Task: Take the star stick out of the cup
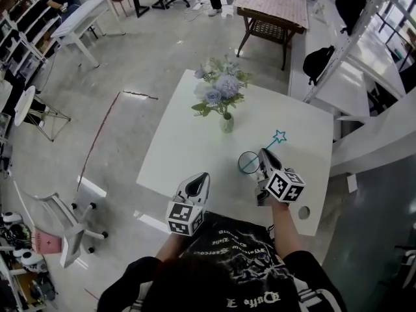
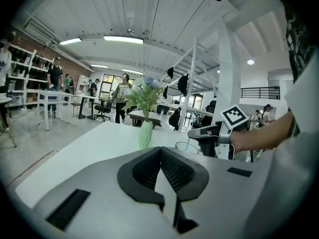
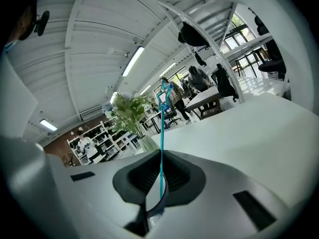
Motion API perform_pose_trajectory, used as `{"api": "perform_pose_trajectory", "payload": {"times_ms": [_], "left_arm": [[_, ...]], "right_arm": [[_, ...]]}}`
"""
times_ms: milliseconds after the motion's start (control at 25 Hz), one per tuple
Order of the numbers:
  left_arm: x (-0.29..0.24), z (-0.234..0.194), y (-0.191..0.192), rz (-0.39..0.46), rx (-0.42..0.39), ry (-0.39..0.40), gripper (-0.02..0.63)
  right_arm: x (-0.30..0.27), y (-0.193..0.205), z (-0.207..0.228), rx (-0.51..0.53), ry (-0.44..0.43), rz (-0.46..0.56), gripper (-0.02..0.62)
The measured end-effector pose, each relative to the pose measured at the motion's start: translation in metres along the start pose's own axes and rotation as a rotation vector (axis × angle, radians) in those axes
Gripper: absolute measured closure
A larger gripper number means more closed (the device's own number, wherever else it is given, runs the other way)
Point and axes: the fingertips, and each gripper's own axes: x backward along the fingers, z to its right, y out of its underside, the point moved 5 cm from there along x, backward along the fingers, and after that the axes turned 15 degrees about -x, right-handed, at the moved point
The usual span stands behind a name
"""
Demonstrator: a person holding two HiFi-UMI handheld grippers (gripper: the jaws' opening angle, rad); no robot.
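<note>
A clear cup (image 1: 247, 163) stands on the white table (image 1: 182, 145) just left of my right gripper (image 1: 265, 156). The thin teal star stick (image 1: 273, 141) leans out of the cup up to the right, its star at the far end. In the right gripper view the stick (image 3: 160, 133) runs straight up between the closed pads, and the cup's rim (image 3: 155, 209) shows just below them. My right gripper (image 3: 160, 158) is shut on the stick. My left gripper (image 1: 197, 184) hovers at the table's near edge, jaws together and empty; its own view shows the cup (image 2: 187, 147) ahead.
A vase of pale blue flowers (image 1: 221, 96) stands mid-table behind the cup. A round hole (image 1: 303, 212) sits in the table's near right corner. White shelving (image 1: 364, 64) runs along the right. An office chair (image 1: 68, 229) stands on the floor at left.
</note>
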Motion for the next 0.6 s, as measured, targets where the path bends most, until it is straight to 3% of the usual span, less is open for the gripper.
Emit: {"api": "perform_pose_trajectory", "payload": {"times_ms": [280,600], "left_arm": [[-0.001,0.004,-0.002,0.001,-0.004,0.003,0.586],[-0.005,0.01,-0.003,-0.001,-0.001,0.011,0.586]], "right_arm": [[0.0,-0.002,0.0,0.0,-0.004,0.008,0.578],[0.012,-0.021,-0.015,0.083,-0.045,0.053,0.58]]}}
